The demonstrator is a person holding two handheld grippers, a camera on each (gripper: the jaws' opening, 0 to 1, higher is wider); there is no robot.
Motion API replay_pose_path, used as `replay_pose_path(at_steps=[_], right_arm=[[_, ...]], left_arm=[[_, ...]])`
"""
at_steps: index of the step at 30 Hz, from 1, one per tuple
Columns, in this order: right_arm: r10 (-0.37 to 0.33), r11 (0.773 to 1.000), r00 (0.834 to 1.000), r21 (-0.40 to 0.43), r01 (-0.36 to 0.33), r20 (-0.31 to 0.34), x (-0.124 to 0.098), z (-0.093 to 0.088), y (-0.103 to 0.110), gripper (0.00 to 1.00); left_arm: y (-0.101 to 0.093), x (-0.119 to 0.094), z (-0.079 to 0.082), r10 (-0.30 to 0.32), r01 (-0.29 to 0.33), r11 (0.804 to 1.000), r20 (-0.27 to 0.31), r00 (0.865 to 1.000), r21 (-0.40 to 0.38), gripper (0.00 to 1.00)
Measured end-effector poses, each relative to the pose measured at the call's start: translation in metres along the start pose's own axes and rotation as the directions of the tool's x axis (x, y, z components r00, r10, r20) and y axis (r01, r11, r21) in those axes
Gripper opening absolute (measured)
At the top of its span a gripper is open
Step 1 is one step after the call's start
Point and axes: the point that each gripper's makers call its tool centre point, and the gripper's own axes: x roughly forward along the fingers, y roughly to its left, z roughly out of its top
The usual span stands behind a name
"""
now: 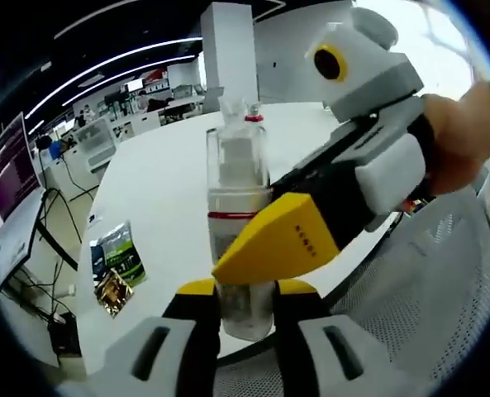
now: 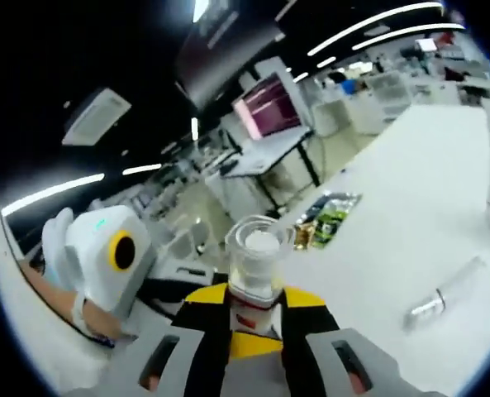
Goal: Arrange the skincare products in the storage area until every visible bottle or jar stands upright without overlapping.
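1. Nearest in the left gripper view, the left tool point(image 1: 245, 310) is clamped on the lower body of a clear bottle point(image 1: 238, 223), held off the white desk point(image 1: 162, 190); the bottle is see-through with a red band at its middle and a clear cap over a white pump; no liquid level can be made out.
2. The right tool point(image 1: 265, 248) reaches in from the right with a yellow jaw against the same bottle near the red band; in the right gripper view the bottle point(image 2: 257, 260) sits between the right tool's point(image 2: 253, 318) jaws, which appear closed on it, cap towards the lens; the double grip looks like a handover or a re-grip to turn it upright.
3. Farther off, a snack packet point(image 1: 116, 265) lies flat on the desk; a second clear bottle point(image 2: 443, 298) lies on its side there, not yet stood up.
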Motion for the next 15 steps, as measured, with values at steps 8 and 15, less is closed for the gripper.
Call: replay_pose_path(at_steps=[8,15], right_arm=[[-0.062,0.997,0.998,0.048,0.060,0.026,0.0028,0.0018,-0.0035,0.16],[-0.040,0.999,0.999,0.027,0.040,0.016,0.0008,0.0039,-0.0057,0.15]], left_arm=[[0.0035,0.0001,-0.0003,0.039,-0.039,0.998,-0.002,0.999,0.048,0.19],[0.0022,0.0024,0.0043,0.032,-0.036,0.994,0.033,0.999,0.107,0.21]])
